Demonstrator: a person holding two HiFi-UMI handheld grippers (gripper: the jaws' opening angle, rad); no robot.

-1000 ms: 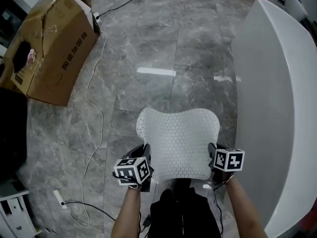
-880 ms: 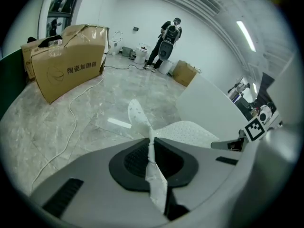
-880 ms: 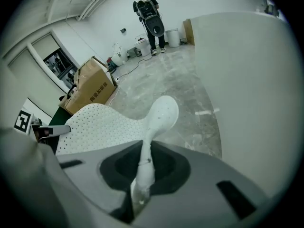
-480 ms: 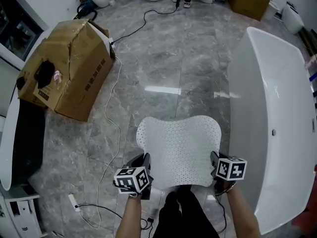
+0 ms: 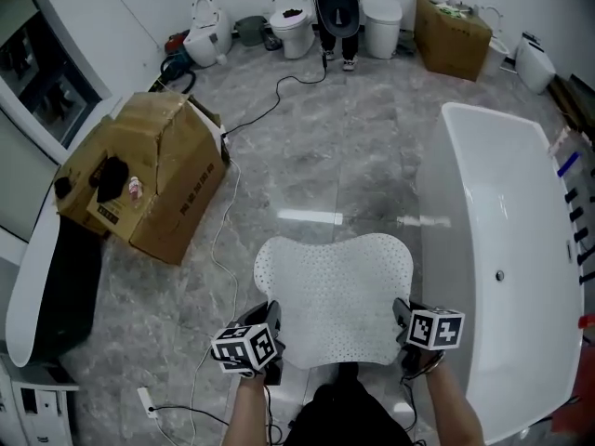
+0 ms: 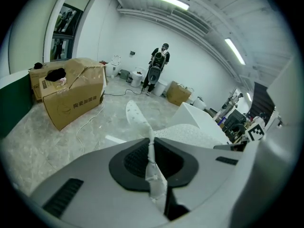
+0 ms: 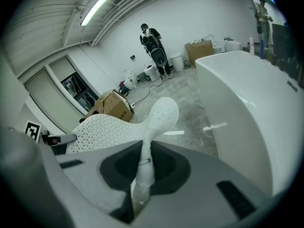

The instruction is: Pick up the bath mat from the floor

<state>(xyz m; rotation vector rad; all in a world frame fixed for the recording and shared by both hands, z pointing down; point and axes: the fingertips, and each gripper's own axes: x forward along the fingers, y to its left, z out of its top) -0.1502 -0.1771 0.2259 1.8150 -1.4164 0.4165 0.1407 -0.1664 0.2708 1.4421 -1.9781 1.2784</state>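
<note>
The white perforated bath mat [image 5: 337,297] hangs spread between my two grippers, off the grey marble floor [image 5: 325,170]. My left gripper [image 5: 271,335] is shut on the mat's near left edge, and my right gripper [image 5: 403,328] is shut on its near right edge. In the left gripper view the mat's edge [image 6: 151,164] stands pinched between the dark pads, with the rest of the sheet curving off to the right. The right gripper view shows the mat's edge [image 7: 145,163] clamped the same way, the sheet bowing off to the left.
A white bathtub [image 5: 507,258] stands close on the right. A torn cardboard box [image 5: 144,175] lies at the left, with a cable [image 5: 218,249] trailing across the floor. Toilets [image 5: 293,9], another box [image 5: 453,21] and a person [image 5: 337,7] are by the far wall.
Both grippers have risen together with the mat still held. The floor, box and tub look farther away and more of the room shows.
</note>
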